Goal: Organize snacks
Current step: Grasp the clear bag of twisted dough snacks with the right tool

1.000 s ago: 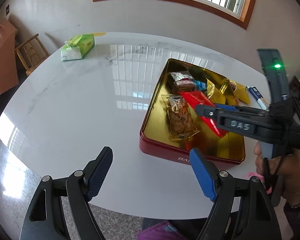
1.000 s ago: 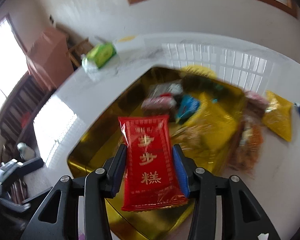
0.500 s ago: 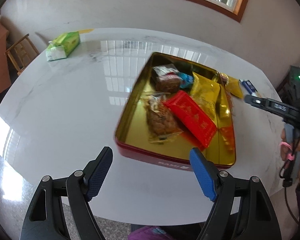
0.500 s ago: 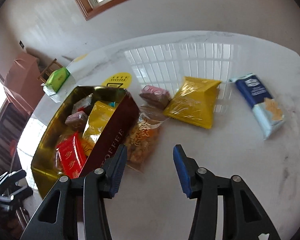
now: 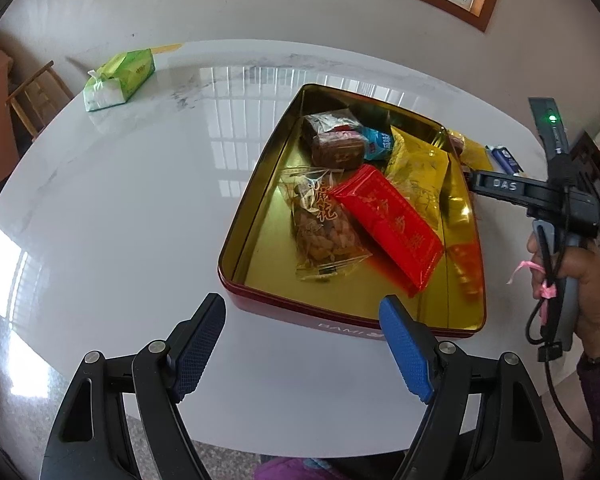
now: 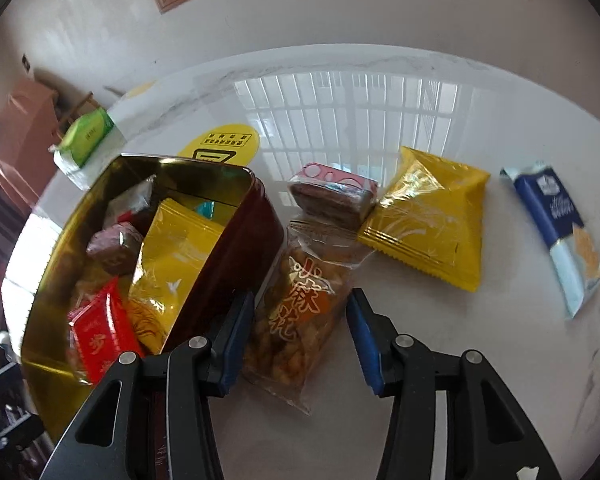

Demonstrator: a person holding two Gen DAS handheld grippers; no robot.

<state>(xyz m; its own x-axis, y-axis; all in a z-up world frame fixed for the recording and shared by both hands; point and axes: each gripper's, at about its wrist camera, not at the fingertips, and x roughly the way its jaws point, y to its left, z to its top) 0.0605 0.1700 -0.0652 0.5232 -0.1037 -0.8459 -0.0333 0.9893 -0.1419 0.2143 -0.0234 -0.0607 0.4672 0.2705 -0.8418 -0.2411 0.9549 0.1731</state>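
A red tin (image 5: 352,326) with a gold inside holds a red packet (image 5: 388,224), a clear bag of fried twists (image 5: 320,224), a brown cake (image 5: 338,152) and a yellow packet (image 5: 420,172). My left gripper (image 5: 304,348) hangs open over the table in front of the tin, with nothing between its fingers. My right gripper (image 6: 300,336) is open just right of the tin (image 6: 236,248), straddling a second bag of fried twists (image 6: 300,312) that lies on the table. Its pads do not press the bag.
On the table right of the tin lie a pink-wrapped brown cake (image 6: 332,196), a yellow packet (image 6: 428,224) and a blue-white packet (image 6: 560,232). A green tissue pack (image 5: 118,80) sits far left. A hand (image 5: 580,280) holds the right gripper's handle.
The right gripper let go of the red packet, which now lies in the tin. It then moved right, out of the tin, and lowered over the bag of twists.
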